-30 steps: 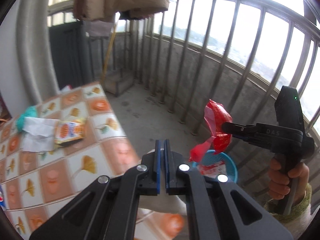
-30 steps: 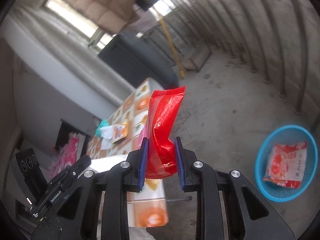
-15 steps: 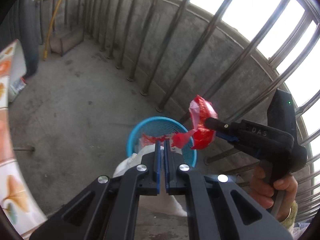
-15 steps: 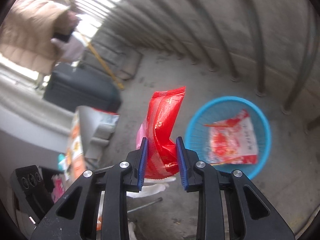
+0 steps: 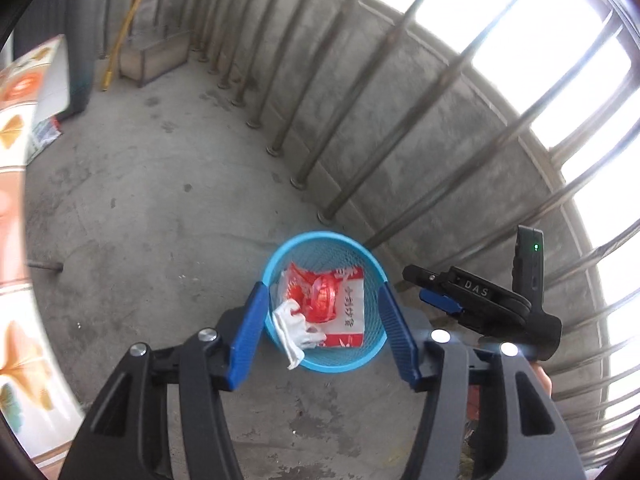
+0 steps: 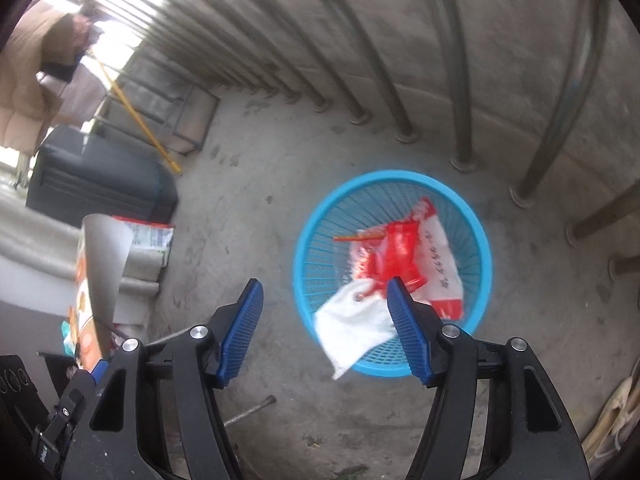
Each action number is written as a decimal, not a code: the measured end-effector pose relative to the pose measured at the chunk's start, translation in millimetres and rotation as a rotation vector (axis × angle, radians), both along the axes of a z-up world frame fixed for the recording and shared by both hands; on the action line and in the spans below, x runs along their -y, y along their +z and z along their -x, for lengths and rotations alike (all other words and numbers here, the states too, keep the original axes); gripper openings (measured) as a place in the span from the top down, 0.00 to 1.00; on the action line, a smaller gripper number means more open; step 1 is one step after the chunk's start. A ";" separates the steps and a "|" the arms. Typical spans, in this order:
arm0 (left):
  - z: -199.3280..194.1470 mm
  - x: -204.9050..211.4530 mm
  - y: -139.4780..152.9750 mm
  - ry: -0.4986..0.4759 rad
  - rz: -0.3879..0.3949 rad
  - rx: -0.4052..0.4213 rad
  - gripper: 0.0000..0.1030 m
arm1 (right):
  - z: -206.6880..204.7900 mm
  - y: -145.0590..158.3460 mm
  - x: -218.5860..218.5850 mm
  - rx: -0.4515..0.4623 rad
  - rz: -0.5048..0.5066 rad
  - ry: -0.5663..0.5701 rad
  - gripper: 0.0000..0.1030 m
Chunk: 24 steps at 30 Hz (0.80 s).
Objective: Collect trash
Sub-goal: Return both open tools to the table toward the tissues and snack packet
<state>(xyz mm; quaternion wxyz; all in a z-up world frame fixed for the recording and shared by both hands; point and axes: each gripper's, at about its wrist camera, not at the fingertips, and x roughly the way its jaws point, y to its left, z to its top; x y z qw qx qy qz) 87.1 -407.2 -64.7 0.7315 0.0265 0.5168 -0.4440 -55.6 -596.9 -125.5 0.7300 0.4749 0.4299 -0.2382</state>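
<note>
Both tools hang over the blue basket on the concrete floor by the railing. The left tool has its jaws opening with nothing between the pads; the right tool is likewise opening and empty. The trash lies inside the basket: a white tissue draped against the near wall with 1 corner hanging over the rim, a shiny red wrapper in the middle, and a red-and-white packet flat on the bottom toward the railing side.

What could go wrong, as I judge it: the tissue is light and barely over the rim, so a draught through the railing or a brush from a tool pulling away could tip it out onto the floor. The basket is light mesh; a knock from a lowered finger could slide or topple it. The red wrapper looks springy and may unfold upward.

Count: 1 basket, 1 tissue, 1 red wrapper, 1 red-and-white packet, 2 tools. A thin orange strip also shows in the basket; whether it is separate, I cannot tell.
</note>
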 end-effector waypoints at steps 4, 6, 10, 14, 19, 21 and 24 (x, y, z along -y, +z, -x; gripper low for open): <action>-10.4 -47.4 25.9 0.067 0.051 0.035 0.42 | -18.0 28.3 -13.8 0.068 0.057 0.063 0.35; -17.6 -72.8 37.5 0.108 0.069 0.057 0.40 | -29.4 42.5 -24.5 0.108 0.076 0.104 0.33; -32.7 -139.3 64.2 0.230 0.114 0.113 0.36 | -61.0 73.5 -55.2 0.192 0.095 0.216 0.32; -45.2 -216.3 84.3 0.369 0.133 0.188 0.34 | -99.9 105.7 -101.6 0.277 0.110 0.364 0.28; -61.1 -304.8 93.9 0.530 0.145 0.235 0.34 | -150.3 126.5 -166.8 0.323 0.092 0.537 0.26; -71.5 -334.4 93.6 0.584 0.146 0.230 0.34 | -169.9 130.0 -189.8 0.331 0.062 0.585 0.26; -86.4 -373.2 91.3 0.664 0.146 0.223 0.34 | -196.1 132.2 -221.8 0.348 -0.005 0.637 0.26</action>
